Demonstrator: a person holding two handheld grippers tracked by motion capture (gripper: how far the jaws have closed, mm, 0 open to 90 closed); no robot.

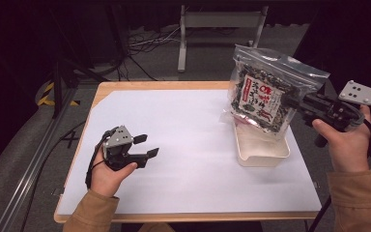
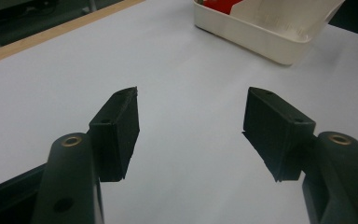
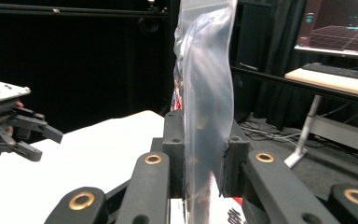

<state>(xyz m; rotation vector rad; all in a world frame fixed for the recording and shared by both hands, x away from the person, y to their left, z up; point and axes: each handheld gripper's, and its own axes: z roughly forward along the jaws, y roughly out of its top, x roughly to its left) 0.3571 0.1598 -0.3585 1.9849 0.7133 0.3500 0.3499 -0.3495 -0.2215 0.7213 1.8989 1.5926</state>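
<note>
The left hand [image 1: 107,175] enters from six o'clock and rests low over the table, holding the left gripper [image 1: 146,146] with its jaws spread wide, pointing toward three o'clock. The right hand [image 1: 348,140] is raised at the three o'clock side, its right gripper [image 1: 290,100] aimed toward nine o'clock with both jaws pressed together. Both forearms wear tan sleeves [image 1: 357,203].
</note>
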